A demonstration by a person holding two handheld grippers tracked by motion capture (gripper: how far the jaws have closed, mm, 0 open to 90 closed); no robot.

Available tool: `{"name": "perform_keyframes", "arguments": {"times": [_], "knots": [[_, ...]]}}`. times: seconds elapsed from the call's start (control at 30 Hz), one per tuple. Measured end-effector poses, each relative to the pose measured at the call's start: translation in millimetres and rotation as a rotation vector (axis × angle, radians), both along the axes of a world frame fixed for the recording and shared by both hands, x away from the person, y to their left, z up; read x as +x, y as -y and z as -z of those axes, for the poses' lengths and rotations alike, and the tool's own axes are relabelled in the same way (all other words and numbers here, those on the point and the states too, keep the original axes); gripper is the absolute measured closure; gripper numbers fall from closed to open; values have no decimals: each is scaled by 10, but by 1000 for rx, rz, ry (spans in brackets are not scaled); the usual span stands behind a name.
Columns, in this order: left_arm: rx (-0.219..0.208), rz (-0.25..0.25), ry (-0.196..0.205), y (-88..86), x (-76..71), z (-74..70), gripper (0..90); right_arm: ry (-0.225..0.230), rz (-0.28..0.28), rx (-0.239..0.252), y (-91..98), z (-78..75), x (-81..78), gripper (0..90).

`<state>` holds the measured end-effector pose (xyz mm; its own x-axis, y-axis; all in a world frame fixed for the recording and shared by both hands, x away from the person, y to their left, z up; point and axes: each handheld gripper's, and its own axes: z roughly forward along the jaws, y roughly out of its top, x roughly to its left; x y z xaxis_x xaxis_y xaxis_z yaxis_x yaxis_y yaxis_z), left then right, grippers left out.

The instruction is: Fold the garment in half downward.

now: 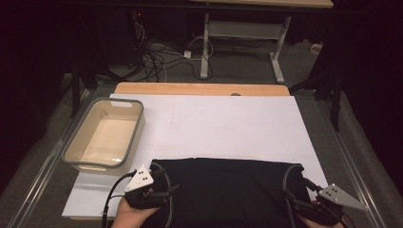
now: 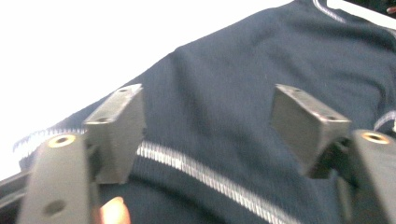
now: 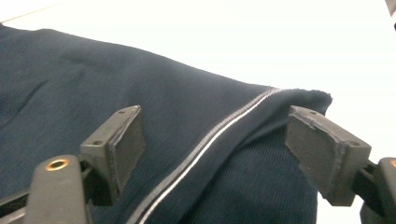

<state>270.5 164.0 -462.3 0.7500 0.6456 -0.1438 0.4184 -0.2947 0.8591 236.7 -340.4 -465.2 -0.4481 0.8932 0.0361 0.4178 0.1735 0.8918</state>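
dark garment [image 1: 228,190] lies wide across bottom of frame, long axis left-right. left tongs [image 1: 164,183] at its left edge, right tongs [image 1: 297,194] at right edge, both apart, nothing clamped.

Nothing readable anywhere — no labels, brands or numbers on the dark garment [image 1: 228,190], the grey tub [image 1: 105,133] or the white sheet [image 1: 223,128] — just plain surfaces.
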Motion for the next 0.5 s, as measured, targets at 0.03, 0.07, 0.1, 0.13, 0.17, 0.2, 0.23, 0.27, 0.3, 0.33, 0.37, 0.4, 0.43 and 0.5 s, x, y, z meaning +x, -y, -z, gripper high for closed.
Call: {"name": "perform_keyframes", "arguments": {"times": [0.03,0.07,0.1,0.13,0.17,0.2,0.23,0.27,0.3,0.33,0.37,0.4,0.43,0.5], "knots": [[-2,5,-2,16,37,-10,221,0,0,1,3,-9,40,193],[-11,10,-4,33,73,-11,220,0,2,-1,8,-18,77,186],[-13,8,-8,37,86,-11,217,5,5,0,12,-26,114,174],[-18,1,-5,41,89,-6,196,5,5,3,15,-27,128,160],[-23,-6,6,38,79,5,187,5,4,15,20,-24,137,150],[-23,-12,12,35,69,22,186,16,6,34,24,-19,125,145],[-8,-6,2,34,72,37,167,29,2,41,20,-10,110,133],[14,-7,-3,33,70,52,132,21,-11,27,9,0,100,107],[23,-12,1,21,60,69,131,15,-10,18,2,17,85,80],[18,-18,-6,2,54,88,130,10,-10,24,-1,38,72,63],[21,-27,-13,-5,54,95,95,-2,-19,26,-9,64,60,34],[24,-34,-16,-14,52,100,67,-9,-21,18,-16,78,57,3],[26,-42,-12,-22,44,101,47,-14,-17,12,-21,92,54,3],[33,-55,-8,-38,35,97,11,-17,-10,17,-11,104,41,3]]}}
